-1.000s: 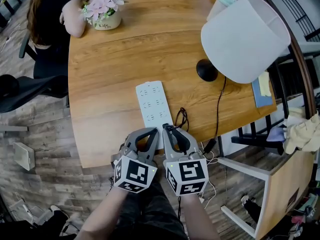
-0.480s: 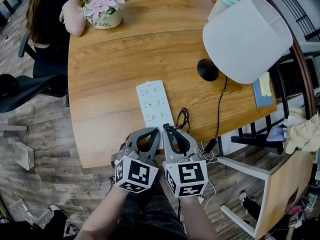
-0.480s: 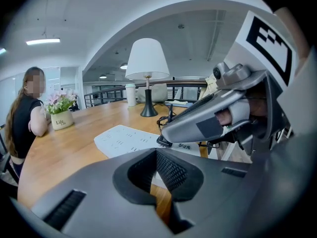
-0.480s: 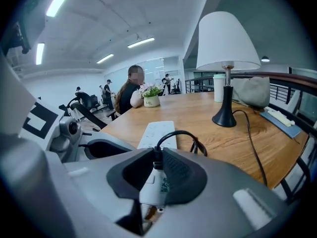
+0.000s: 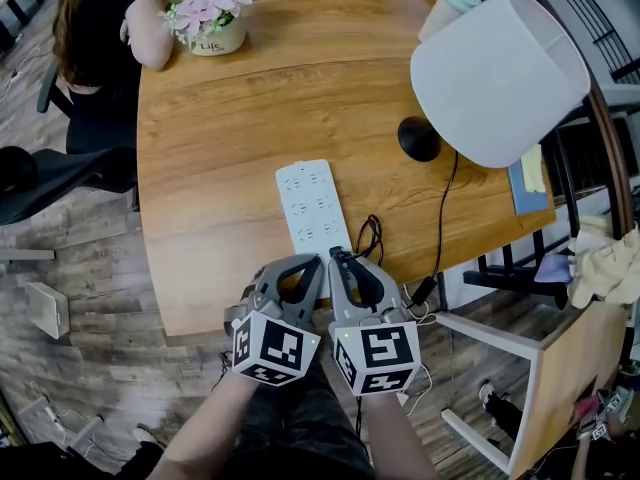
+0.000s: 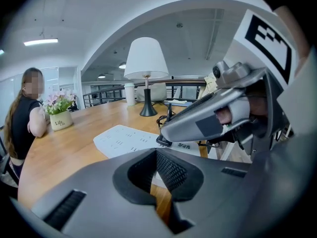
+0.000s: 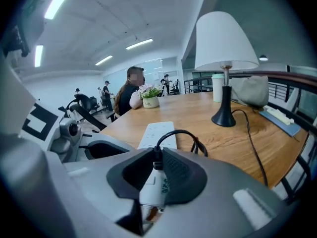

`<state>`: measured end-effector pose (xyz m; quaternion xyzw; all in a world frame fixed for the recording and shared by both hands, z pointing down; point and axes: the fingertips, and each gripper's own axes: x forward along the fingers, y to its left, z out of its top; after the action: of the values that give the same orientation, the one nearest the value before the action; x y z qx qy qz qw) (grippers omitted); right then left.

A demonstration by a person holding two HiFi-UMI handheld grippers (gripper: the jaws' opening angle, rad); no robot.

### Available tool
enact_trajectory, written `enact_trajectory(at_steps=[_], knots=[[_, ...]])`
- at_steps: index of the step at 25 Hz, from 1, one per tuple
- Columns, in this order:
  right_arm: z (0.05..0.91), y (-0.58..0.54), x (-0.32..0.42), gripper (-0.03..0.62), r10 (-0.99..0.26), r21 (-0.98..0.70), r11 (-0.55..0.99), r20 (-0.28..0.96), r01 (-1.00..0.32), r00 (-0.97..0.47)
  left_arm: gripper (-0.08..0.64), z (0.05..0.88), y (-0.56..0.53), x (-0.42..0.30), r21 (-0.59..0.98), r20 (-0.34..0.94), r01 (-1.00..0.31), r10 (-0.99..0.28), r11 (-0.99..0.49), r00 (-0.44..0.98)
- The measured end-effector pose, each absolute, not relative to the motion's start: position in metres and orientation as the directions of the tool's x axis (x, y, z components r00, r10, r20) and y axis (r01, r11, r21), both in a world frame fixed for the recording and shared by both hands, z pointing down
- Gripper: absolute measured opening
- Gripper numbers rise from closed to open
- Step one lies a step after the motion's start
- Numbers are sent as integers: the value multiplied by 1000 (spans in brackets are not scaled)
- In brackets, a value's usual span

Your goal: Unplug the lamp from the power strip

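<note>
A white power strip (image 5: 308, 211) lies on the wooden table (image 5: 220, 148), its near end by both grippers. My right gripper (image 5: 336, 259) is shut on a white plug (image 7: 153, 187). The plug is tilted, with its metal prongs bare and free of the strip (image 7: 159, 133). The black cord (image 7: 174, 133) loops out of the jaws and runs along the table (image 5: 440, 203) to the lamp's black base (image 5: 418, 138) under its white shade (image 5: 500, 73). My left gripper (image 5: 312, 264) sits beside it at the strip's near end, jaws together (image 6: 156, 152) with nothing between them.
A person (image 5: 105, 28) sits at the far left corner beside a pot of pink flowers (image 5: 210, 18). A white chair frame (image 5: 500, 368) stands off the table's right side. The table's near edge lies just under the grippers.
</note>
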<state>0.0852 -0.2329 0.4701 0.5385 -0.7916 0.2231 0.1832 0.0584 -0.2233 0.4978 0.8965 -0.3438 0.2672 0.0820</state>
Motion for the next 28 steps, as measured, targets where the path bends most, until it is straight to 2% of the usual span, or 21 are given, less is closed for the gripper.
enact_trajectory(at_steps=[4, 9, 22, 28], knots=[[465, -232, 81, 67, -772, -120, 347, 526, -930, -356, -5, 498, -224, 58, -38, 536, -663, -575, -747, 618], [459, -234, 78, 67, -774, -210, 334, 496, -919, -394, -5, 499, -224, 57, 13, 530, -675, -568, -737, 630], [461, -235, 107, 67, -800, -219, 259, 497, -941, -336, -5, 481, -228, 57, 83, 443, -685, -589, -724, 676], [464, -240, 122, 67, -809, -213, 224, 504, -951, -303, -5, 481, -229, 53, 91, 440, -697, -599, -711, 669]])
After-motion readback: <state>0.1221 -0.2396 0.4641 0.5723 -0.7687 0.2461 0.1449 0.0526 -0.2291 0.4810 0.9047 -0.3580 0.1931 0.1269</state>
